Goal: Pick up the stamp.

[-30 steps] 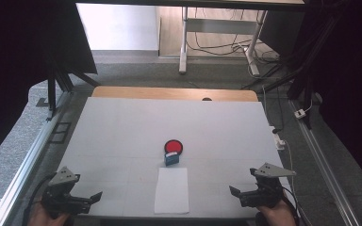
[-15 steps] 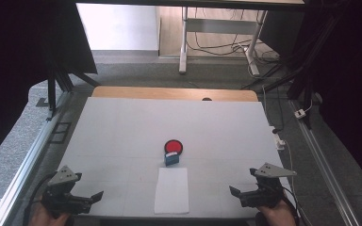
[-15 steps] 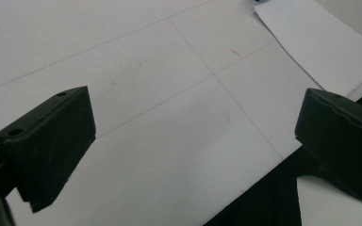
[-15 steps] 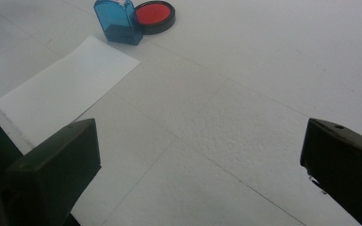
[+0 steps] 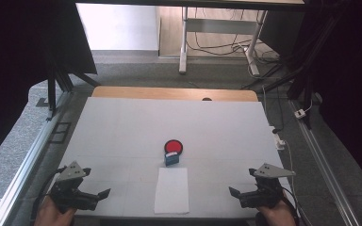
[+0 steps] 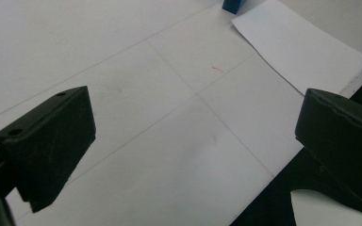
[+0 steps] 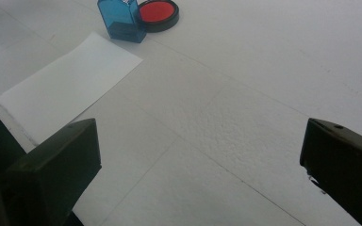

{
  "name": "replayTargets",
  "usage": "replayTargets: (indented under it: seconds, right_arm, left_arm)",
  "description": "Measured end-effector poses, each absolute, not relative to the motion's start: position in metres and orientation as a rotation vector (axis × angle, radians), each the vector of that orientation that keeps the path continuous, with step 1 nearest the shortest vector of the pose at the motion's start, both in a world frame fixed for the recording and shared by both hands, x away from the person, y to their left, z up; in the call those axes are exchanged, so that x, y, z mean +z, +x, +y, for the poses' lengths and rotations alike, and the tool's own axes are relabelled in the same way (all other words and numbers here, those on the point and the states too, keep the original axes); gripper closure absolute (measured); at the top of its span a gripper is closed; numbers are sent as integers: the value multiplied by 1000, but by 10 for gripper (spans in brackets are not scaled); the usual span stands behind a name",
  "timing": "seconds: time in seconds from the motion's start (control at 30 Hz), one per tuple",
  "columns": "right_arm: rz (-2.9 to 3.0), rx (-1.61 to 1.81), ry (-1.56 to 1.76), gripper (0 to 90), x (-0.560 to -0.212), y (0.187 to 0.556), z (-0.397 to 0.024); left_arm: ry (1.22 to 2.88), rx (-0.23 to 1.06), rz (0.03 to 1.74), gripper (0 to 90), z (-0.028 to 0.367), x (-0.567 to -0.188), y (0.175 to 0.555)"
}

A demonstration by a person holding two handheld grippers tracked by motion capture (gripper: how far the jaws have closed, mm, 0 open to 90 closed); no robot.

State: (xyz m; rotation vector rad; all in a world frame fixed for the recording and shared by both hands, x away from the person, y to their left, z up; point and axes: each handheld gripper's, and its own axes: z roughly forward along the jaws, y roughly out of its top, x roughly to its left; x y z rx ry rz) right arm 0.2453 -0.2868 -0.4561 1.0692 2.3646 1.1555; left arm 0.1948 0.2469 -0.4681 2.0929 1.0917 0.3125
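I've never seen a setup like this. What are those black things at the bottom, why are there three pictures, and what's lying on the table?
A person stands at a white table holding a hand tool with two black jaws in each hand: the left gripper and the right gripper. One picture is taken from above; the other two come from small cameras riding on each gripper, looking out between its jaws. Both grippers are open and hold nothing. In the middle of the table lie a round red ink pad, a small blue stamp right beside it, and a blank sheet of paper nearer the person.
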Motion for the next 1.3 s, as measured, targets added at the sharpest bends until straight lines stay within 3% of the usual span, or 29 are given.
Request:
replayTargets:
  seconds: [0.97,1.3]
  right_arm:
    - [2385,1141,1045,0,-457,245,-285]
    - [2390,1136,1042,0,-456,245,-285]
  left_arm:
    - [2085,236,976,0,212,-472,245]
    - [2150,242,913,0,192,-473,265]
